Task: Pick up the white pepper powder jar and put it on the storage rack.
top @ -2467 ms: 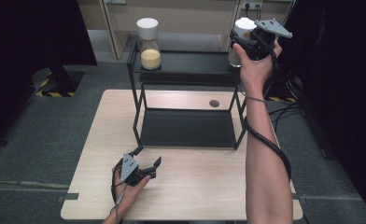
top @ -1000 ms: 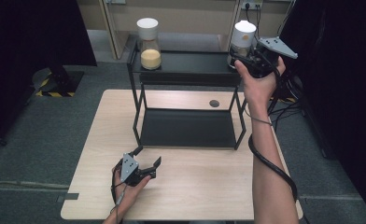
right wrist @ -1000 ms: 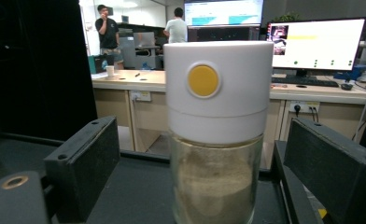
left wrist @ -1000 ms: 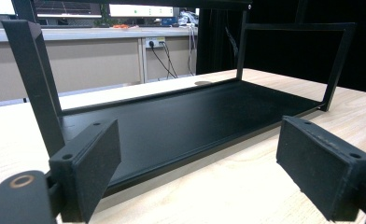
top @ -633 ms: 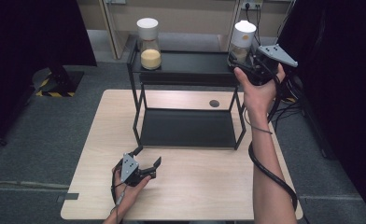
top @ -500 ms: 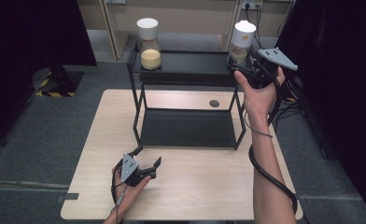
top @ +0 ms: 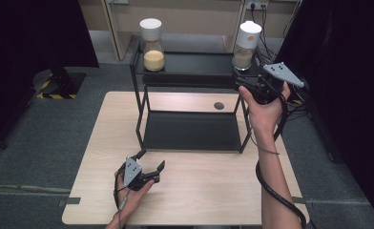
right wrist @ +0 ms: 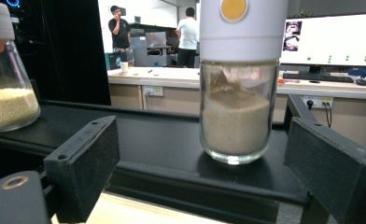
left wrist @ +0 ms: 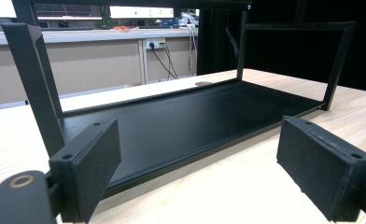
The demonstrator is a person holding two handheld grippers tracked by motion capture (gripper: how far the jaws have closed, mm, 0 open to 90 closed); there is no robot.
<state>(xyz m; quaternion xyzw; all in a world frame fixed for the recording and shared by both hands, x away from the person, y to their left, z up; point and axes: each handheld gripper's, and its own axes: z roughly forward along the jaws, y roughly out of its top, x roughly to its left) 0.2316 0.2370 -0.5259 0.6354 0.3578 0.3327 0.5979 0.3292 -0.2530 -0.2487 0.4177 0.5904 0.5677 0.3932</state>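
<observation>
- My right gripper (top: 246,82) hangs at about 2 o'clock over the table, level with the top deck of the black metal two-tier shelf rack (top: 190,76), jaws spread wide with nothing between them.
- Just ahead of those jaws stands the clear glass jar with a white cap and pale beige powder (top: 245,47), upright on the right end of the top deck; in the right gripper view the jar (right wrist: 237,88) sits between the two pads but farther off, touching neither.
- A second glass jar, rounder, white-capped, with yellow grains (top: 152,45), stands at the left end of the same deck, well apart from the first, around 11 o'clock.
- My left gripper (top: 149,164) rests on the light wooden table (top: 209,191) at about 7 o'clock, near the front edge, jaws wide and empty.
- In the left gripper view the pads point towards the rack's lower black tray (left wrist: 181,126), which sits flat on the tabletop.
- A small dark round disc (top: 219,105) lies on the table behind the rack, near 1 o'clock.
</observation>
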